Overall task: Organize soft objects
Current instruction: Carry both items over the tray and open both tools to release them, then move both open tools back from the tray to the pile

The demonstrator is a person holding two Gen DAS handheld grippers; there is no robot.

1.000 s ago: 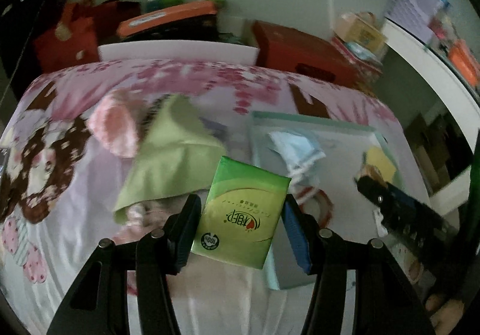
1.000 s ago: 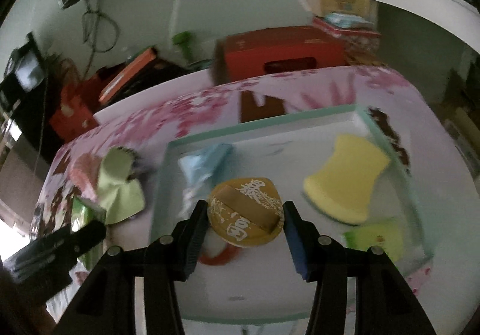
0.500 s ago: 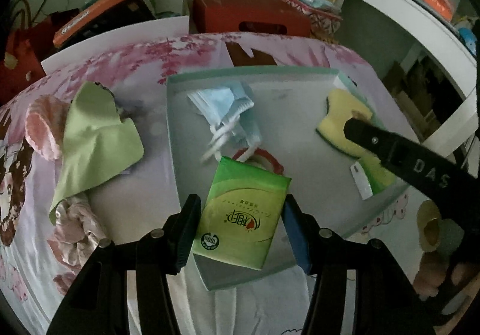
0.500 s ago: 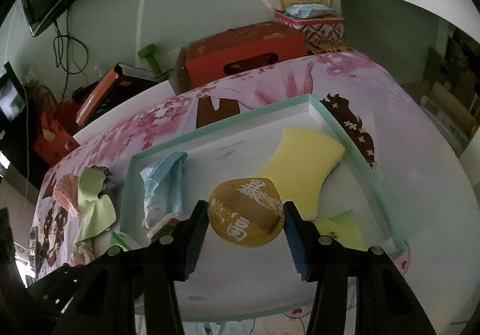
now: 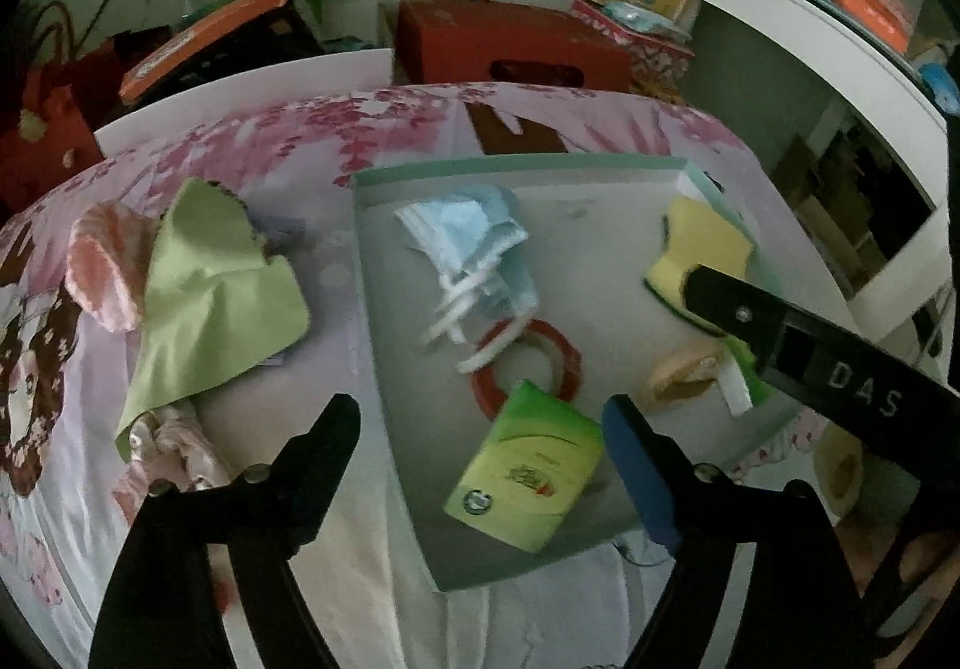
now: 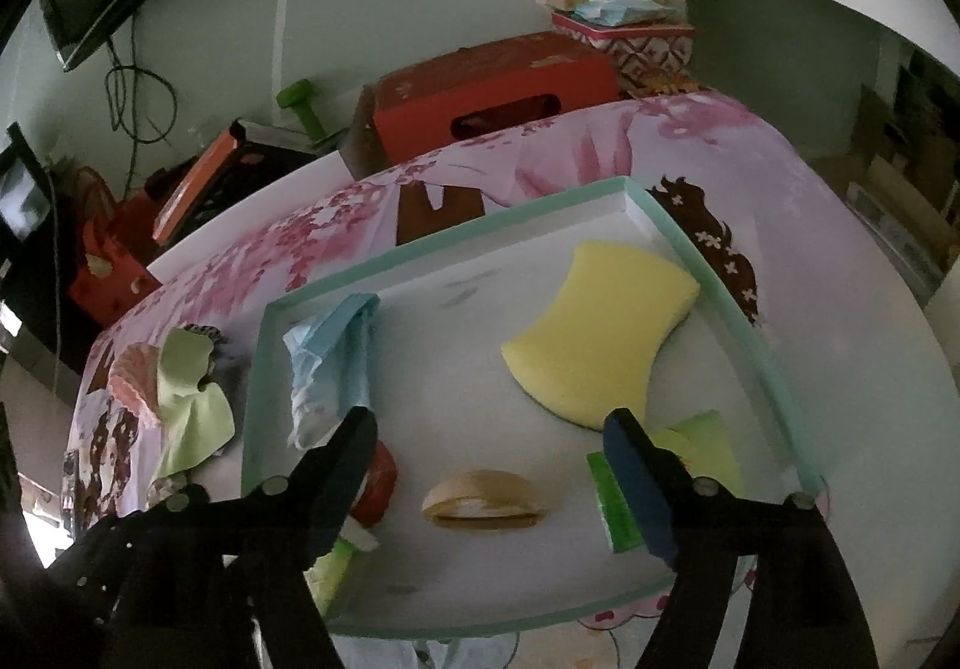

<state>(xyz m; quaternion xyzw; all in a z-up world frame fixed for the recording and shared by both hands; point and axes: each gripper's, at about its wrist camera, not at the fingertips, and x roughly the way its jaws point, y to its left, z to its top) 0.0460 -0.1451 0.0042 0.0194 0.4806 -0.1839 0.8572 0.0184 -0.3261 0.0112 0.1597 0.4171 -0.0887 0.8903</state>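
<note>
While both jaws stand spread, the left gripper (image 5: pixel 480 417) hangs over the green tissue pack (image 5: pixel 525 480) lying in the tray (image 6: pixel 468 243) near its front rim. Right gripper (image 6: pixel 489 423), likewise released, hangs over the gold round pad (image 6: pixel 483 501) mid-tray, bare floor around it.

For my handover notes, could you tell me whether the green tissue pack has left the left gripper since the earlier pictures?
Yes. The green tissue pack has dropped from the open left gripper into the tray, beside the red ring.

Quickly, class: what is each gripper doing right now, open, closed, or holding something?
Left gripper: open, holding nothing; green tissue pack lies in the tray.
Right gripper: open, holding nothing; brown round pad lies in the tray.
</note>
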